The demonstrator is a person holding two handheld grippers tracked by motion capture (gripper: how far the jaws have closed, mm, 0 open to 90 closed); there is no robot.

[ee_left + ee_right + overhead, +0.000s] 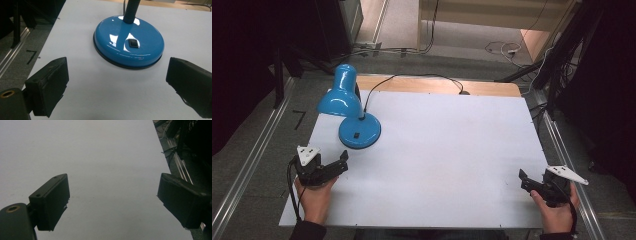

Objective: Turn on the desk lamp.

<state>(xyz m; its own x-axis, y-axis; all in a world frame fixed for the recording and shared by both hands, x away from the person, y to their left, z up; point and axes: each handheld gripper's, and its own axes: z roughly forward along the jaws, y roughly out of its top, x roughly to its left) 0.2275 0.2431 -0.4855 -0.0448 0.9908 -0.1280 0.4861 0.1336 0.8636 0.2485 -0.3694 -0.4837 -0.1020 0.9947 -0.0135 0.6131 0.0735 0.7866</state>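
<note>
One lamp (pixel 128 43) before left tongs (pixel 117 82)

One mark could be read: black tape on the grey floor (pixel 257 120) off the table's (pixel 437 150) far left corner formed a shape like the figure 7 (pixel 300 119). The lamp (pixel 354 117) carried no legible brand, label or number.

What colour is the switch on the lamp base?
Black. The switch sits on the glossy blue lamp base; the left gripper view shows it best.
</note>
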